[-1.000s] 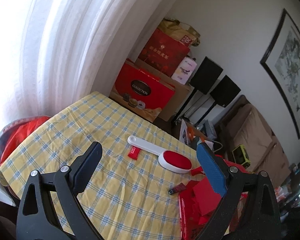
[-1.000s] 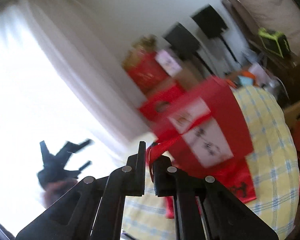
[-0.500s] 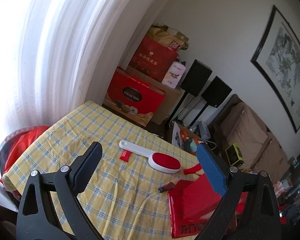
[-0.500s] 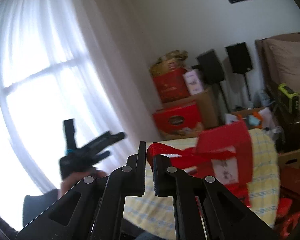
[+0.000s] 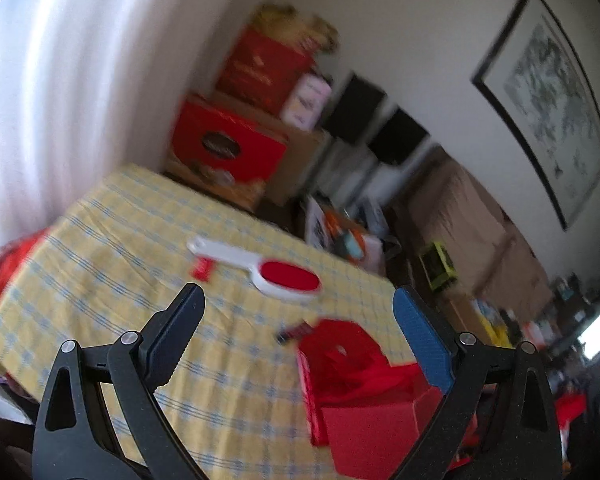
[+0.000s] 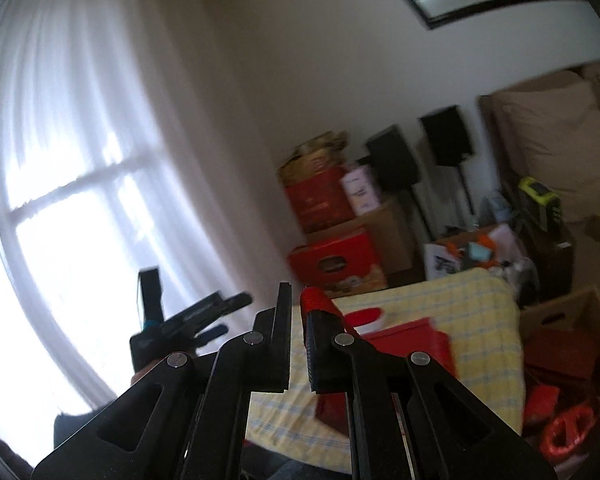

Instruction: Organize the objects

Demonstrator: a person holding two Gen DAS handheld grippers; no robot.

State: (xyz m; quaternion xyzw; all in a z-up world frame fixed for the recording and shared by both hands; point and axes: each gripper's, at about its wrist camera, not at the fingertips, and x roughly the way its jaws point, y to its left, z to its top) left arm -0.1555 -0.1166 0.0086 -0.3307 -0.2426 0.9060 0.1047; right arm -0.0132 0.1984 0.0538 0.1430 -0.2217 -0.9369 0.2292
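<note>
Yellow checked surface [image 5: 112, 280] carries red bag [image 5: 364, 396], near edge. Right claw [image 6: 297, 344] clenched on bag handle [image 6: 318, 300], probably. Left claw [image 5: 300, 344] released, bag below-right of it; brush [image 5: 268, 272] beyond bag.

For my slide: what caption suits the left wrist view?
Open left claw above checked tablecloth with lint brush and red bag.

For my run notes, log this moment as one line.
left tool: open, empty | right tool: shut on red handle | red bag: on table

Bright curtained window [image 6: 72, 208], white wall [image 5: 420, 32]
</note>
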